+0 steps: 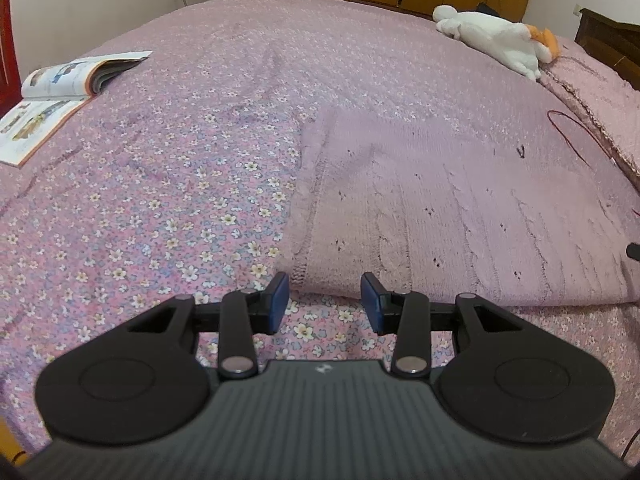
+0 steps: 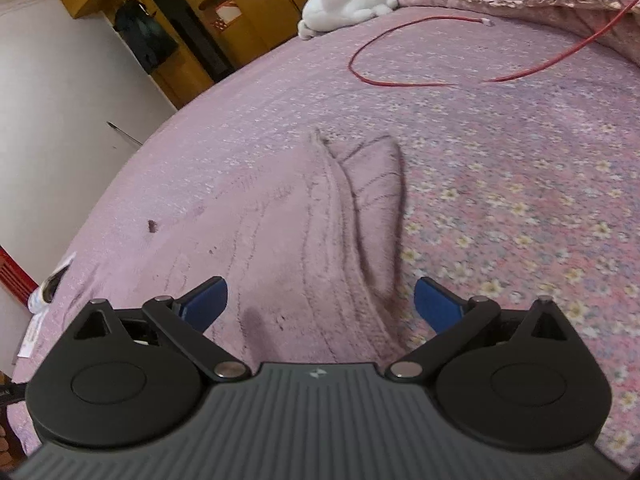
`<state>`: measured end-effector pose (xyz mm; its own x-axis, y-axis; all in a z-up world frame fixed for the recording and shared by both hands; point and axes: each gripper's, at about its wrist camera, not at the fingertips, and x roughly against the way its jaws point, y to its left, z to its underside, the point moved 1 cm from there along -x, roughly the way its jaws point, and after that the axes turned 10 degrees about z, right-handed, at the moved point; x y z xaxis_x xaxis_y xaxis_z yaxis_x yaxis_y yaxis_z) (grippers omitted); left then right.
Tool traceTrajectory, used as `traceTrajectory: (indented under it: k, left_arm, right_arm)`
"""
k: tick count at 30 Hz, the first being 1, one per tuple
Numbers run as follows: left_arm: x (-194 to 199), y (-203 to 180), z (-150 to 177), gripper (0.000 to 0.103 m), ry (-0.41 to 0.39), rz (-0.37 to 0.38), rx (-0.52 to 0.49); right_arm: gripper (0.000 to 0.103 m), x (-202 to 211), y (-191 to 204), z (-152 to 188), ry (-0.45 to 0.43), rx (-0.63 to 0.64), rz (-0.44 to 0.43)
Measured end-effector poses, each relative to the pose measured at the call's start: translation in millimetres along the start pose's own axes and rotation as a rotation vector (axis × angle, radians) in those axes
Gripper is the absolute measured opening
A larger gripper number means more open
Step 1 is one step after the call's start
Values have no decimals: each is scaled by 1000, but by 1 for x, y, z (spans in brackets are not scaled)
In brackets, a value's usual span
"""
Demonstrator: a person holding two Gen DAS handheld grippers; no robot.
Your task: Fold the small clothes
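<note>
Our left gripper [image 1: 325, 303] hovers with its blue pads [image 1: 280, 300] part open and empty, just short of the sweater's ribbed hem at twelve o'clock. Our right gripper [image 2: 320, 306] stands wide, gripping nothing, its pads spread either side of the garment's near edge. We see the sweater [image 1: 460, 216], a mauve cable knit with small eyelet holes, lying flat on the floral bedspread [image 1: 160, 200], one sleeve [image 2: 376, 200] angled out toward one o'clock. An open magazine [image 1: 60, 92] lies at ten o'clock, a plush toy [image 1: 492, 36] at one, and a thin red cable [image 2: 400, 52] loops beyond.
</note>
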<state>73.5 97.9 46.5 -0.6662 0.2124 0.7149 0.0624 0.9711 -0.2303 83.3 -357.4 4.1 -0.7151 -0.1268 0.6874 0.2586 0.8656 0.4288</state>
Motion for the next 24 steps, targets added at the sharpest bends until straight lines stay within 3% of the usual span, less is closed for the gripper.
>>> traceTrajectory:
  k: [3, 7, 9, 13, 19, 24]
  left_arm:
    - [0, -1, 0, 41, 7, -4, 6]
    - [0, -2, 0, 41, 16, -1, 8]
    - [0, -4, 1, 41, 20, -3, 2]
    - [-2, -4, 1, 41, 28, -6, 2]
    - [-3, -6, 2, 41, 37, -11, -4]
    - [-4, -6, 3, 41, 41, -16, -6]
  right_arm:
    - [82, -5, 1, -1, 7, -34, -24]
    - [46, -8, -3, -4, 19, -69, -21]
    - [41, -5, -9, -6, 20, -103, -52]
    - [43, -3, -12, -6, 21, -115, -69]
    - [72, -13, -20, -3, 26, -208, -123]
    - [73, -18, -10, -2, -10, -176, -110]
